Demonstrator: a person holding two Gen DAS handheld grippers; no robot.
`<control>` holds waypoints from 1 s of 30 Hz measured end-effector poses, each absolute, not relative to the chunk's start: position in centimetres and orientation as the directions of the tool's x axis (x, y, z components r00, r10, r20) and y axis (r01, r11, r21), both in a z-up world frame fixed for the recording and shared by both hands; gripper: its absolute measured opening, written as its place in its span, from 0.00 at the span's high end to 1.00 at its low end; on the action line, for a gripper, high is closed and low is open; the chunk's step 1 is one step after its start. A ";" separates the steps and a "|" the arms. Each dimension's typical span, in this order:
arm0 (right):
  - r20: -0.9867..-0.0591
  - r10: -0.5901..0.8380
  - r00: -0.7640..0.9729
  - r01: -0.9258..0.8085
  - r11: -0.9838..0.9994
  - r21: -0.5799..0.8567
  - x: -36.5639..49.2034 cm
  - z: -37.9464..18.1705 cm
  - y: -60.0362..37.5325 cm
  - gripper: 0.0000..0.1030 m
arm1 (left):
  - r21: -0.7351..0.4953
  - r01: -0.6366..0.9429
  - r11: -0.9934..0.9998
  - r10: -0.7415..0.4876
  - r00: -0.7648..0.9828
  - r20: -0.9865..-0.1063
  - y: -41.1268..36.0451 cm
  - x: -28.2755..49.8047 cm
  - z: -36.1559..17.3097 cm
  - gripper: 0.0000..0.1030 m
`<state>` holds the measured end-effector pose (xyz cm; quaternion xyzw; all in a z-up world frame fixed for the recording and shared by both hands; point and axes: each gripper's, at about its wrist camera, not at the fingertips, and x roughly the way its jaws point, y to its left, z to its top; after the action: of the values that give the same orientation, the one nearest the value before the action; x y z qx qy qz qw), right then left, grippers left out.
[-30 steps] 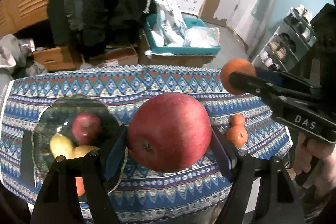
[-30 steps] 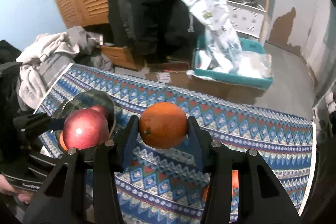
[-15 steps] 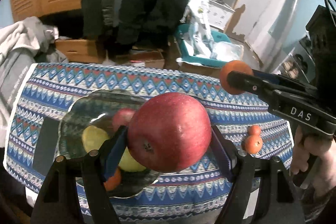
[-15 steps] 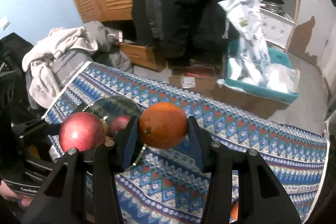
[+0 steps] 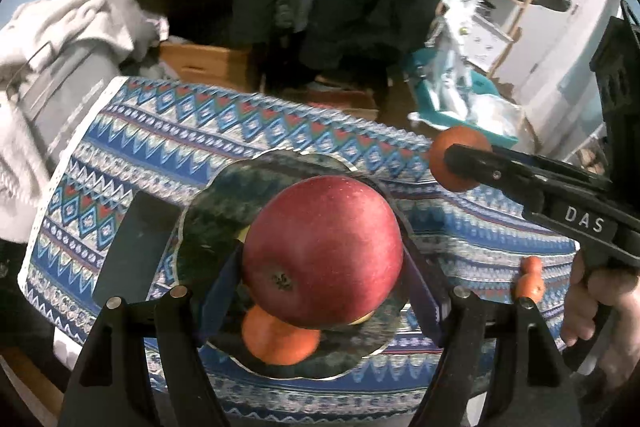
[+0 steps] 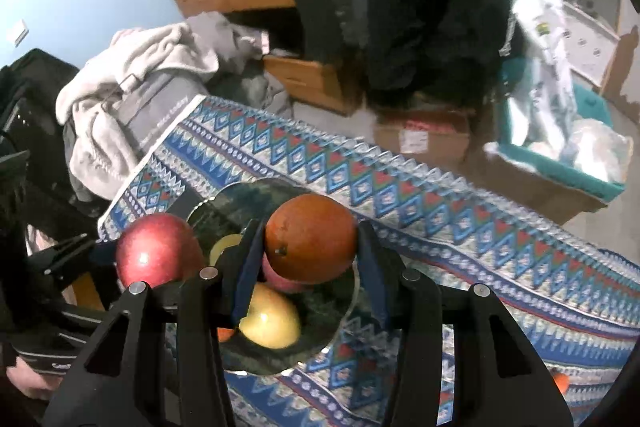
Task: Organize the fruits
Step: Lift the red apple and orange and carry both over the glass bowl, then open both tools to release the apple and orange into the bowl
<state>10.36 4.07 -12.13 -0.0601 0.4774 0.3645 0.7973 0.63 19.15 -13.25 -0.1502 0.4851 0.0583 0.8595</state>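
My left gripper [image 5: 322, 259] is shut on a big red apple [image 5: 322, 255] and holds it above the dark glass bowl [image 5: 212, 211]. My right gripper [image 6: 310, 241] is shut on an orange [image 6: 310, 239], also above the bowl [image 6: 332, 319]. The bowl holds a yellow apple [image 6: 270, 319], a red apple [image 6: 276, 277] partly hidden, and an orange fruit [image 5: 280, 341]. In the left wrist view the right gripper [image 5: 460, 163] and its orange [image 5: 444, 155] show at the right. The red apple shows in the right wrist view [image 6: 158, 251] at the left.
The table has a blue patterned cloth [image 5: 168, 143]. Two small orange fruits [image 5: 530, 277] lie on it at the right edge. A dark flat object [image 5: 132, 251] lies left of the bowl. Clothes, boxes and a teal bin [image 6: 568, 163] stand beyond the far edge.
Both grippers have moved left with their fruit, from over the middle of the cloth to above the bowl. Both grips have stayed shut.
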 end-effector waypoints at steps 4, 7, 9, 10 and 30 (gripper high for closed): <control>-0.818 0.525 0.236 -0.647 0.713 0.271 10.4 -13.6 6.0 0.55 | -0.189 -0.293 0.937 -0.021 0.492 -0.870 20.6 0.6 -14.8 0.24; -0.829 0.519 0.208 -0.651 0.706 0.278 10.3 -14.8 7.1 0.55 | -0.177 -0.314 0.933 -0.009 0.471 -0.882 21.4 0.5 -15.9 0.24; -0.838 0.512 0.190 -0.649 0.706 0.284 10.3 -15.7 7.8 0.55 | -0.180 -0.325 0.928 -0.011 0.460 -0.888 22.0 0.5 -16.4 0.24; -0.843 0.508 0.179 -0.647 0.706 0.288 10.2 -16.2 8.1 0.55 | -0.181 -0.333 0.925 -0.011 0.453 -0.892 22.2 0.5 -16.7 0.24; -0.861 0.502 0.077 -0.623 0.699 0.352 9.7 -19.9 10.6 0.52 | -0.163 -0.430 0.888 -0.016 0.326 -0.945 24.5 0.3 -21.3 0.24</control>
<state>9.70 10.56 -19.89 -0.0539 0.5604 0.3843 0.7317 0.30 24.54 -21.31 -0.1973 0.5656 0.1311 0.7899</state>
